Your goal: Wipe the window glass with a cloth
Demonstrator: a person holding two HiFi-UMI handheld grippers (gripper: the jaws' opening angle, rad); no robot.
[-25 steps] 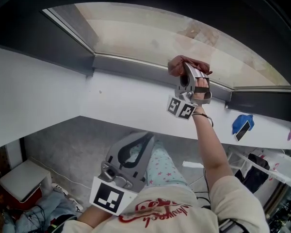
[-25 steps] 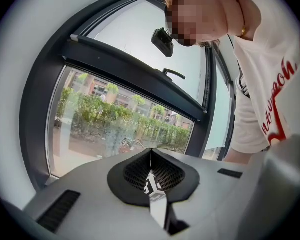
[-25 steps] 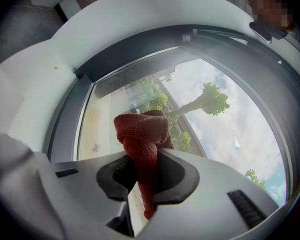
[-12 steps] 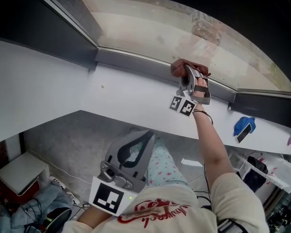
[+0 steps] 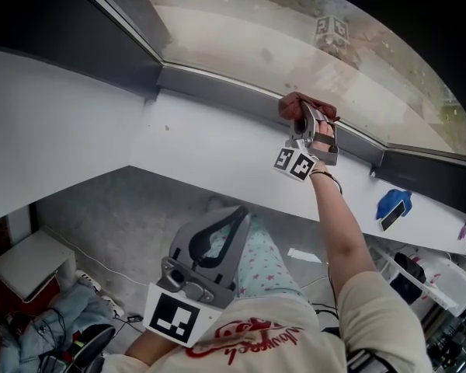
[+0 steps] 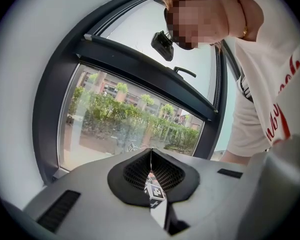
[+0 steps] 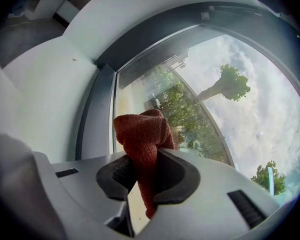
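Observation:
A rust-red cloth (image 5: 303,104) (image 7: 142,144) is pinched in my right gripper (image 5: 306,116) (image 7: 145,171), which is held up at the bottom edge of the window glass (image 5: 295,45) (image 7: 210,99), over the dark frame rail (image 5: 217,88). The bunched cloth sticks out past the jaws toward the pane. My left gripper (image 5: 217,235) (image 6: 151,171) hangs low in front of the person's body, jaws closed together with nothing between them, pointing up at the window (image 6: 130,119).
A white sill wall (image 5: 101,130) runs below the frame. A blue object (image 5: 391,205) sits on the sill to the right. Clothes and a white box (image 5: 27,263) lie on the floor at lower left. A window handle (image 6: 184,72) shows on the upper frame.
The view has tilted, so the window sits lower in frame. My right gripper stays with the cloth at the glass's lower edge. The left gripper has not moved.

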